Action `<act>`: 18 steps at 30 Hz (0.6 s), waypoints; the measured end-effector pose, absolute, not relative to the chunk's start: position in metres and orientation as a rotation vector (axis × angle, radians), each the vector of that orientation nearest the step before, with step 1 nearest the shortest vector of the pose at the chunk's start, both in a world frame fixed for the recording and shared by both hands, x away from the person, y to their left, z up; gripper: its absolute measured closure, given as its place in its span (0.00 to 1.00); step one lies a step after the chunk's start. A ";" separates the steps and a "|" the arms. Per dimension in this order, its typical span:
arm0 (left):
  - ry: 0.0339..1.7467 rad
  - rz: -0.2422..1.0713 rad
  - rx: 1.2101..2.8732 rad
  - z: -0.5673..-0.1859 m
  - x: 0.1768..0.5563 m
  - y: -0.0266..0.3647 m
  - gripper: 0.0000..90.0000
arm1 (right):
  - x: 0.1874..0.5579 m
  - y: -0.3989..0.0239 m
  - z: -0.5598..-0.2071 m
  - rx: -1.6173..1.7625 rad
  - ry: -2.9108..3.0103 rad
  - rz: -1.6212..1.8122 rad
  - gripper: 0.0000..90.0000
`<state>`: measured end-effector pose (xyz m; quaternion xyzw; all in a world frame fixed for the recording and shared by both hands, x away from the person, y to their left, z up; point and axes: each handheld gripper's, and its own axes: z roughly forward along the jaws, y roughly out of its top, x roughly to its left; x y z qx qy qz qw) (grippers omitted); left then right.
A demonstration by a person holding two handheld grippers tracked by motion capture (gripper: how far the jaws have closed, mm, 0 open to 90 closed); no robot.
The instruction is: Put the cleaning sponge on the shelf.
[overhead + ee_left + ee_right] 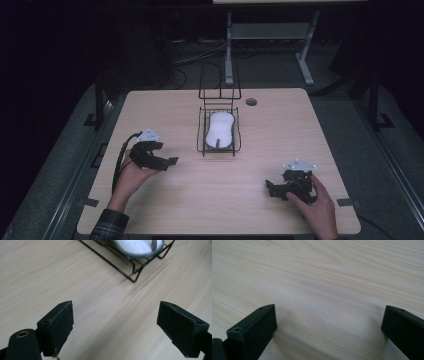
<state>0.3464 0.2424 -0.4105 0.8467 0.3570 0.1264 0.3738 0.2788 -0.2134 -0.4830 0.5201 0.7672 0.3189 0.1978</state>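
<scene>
A black wire basket point(202, 131) stands in the middle of the light wooden table point(165, 112), and a white padded object point(220, 129) lies in it. My left gripper point(170, 162) is held in a hand left of the basket, apart from it, jaws pointing right. In the left gripper view the gripper point(115, 327) is open over bare wood, with the basket's corner point(133, 270) and the white object point(137, 246) ahead. My right gripper point(270, 189) rests near the front right, jaws pointing left. In the right gripper view it point(329, 327) stands open above bare table.
A round cable hole point(251, 101) lies in the tabletop behind the basket. The basket's tall wire handle point(220, 82) rises at its far end. A desk frame point(270, 40) and cables lie on the dark floor beyond the table.
</scene>
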 end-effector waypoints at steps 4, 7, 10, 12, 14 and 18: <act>0.927 0.323 2.171 -0.419 0.331 0.250 0.15 | 0.279 -0.213 -0.483 1.456 2.147 0.893 0.00; 0.941 0.331 2.173 -0.422 0.321 0.255 0.15 | 0.279 -0.213 -0.483 1.455 2.147 0.893 0.00; 0.943 0.340 2.166 -0.422 0.313 0.257 0.15 | 0.279 -0.213 -0.483 1.455 2.147 0.892 0.00; 0.941 0.350 2.172 -0.422 0.305 0.258 0.15 | 0.279 -0.213 -0.483 1.456 2.147 0.892 0.00; 0.939 0.358 2.180 -0.424 0.299 0.259 0.15 | 0.279 -0.213 -0.483 1.456 2.147 0.893 0.00; 0.934 0.355 2.200 -0.432 0.288 0.260 0.15 | 0.279 -0.213 -0.483 1.455 2.147 0.892 0.00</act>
